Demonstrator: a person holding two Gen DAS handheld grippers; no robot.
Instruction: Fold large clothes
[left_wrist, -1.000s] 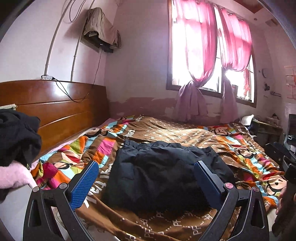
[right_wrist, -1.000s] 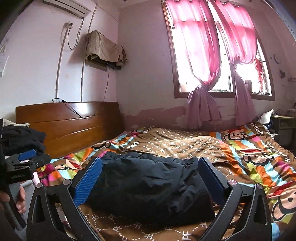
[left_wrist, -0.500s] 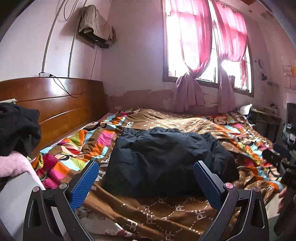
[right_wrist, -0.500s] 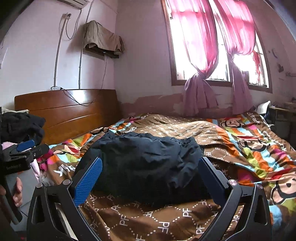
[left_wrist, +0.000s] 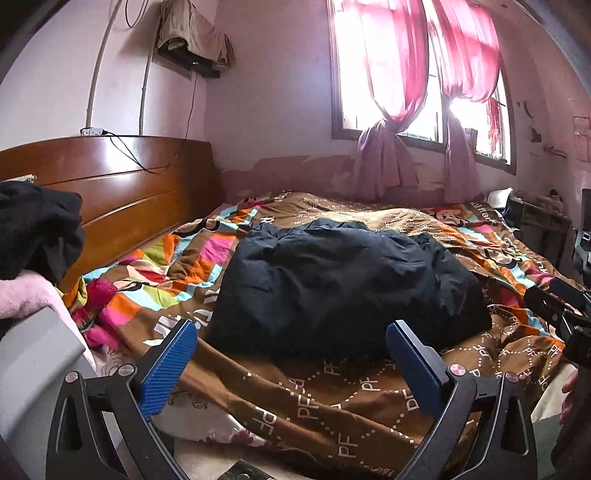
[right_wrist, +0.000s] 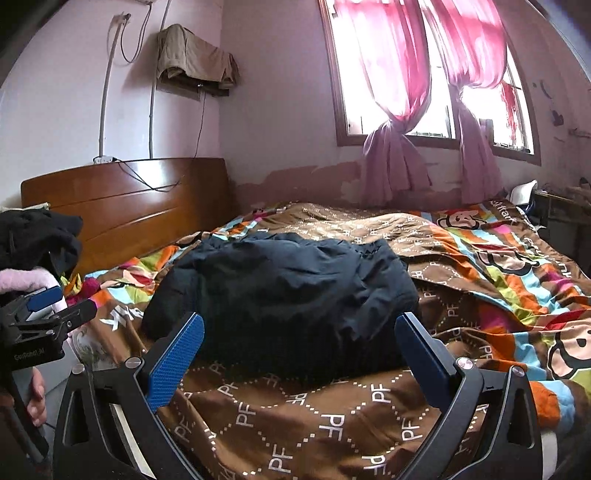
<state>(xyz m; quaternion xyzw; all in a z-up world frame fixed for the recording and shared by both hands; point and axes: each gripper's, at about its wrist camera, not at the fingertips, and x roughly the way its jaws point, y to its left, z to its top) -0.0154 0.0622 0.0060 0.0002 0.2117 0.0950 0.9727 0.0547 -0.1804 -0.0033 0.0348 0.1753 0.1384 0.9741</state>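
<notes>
Patterned quilt (left_wrist: 332, 398) spreads across the bed; on it the dark padded jacket (left_wrist: 343, 280) lies bunched, looking bulky, soft, probably slippery. I'd pinch its near hem. My left gripper (left_wrist: 291, 354) and right gripper (right_wrist: 303, 350) gape wide, empty.

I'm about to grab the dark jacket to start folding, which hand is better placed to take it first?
Probably right. The right gripper is open with the dark jacket centred close ahead; the left gripper, also open, sees the jacket offset toward its right finger. Neither touches it.

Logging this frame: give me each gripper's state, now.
Left gripper: open, holding nothing, short of the dark jacket.
Right gripper: open, holding nothing.
</notes>
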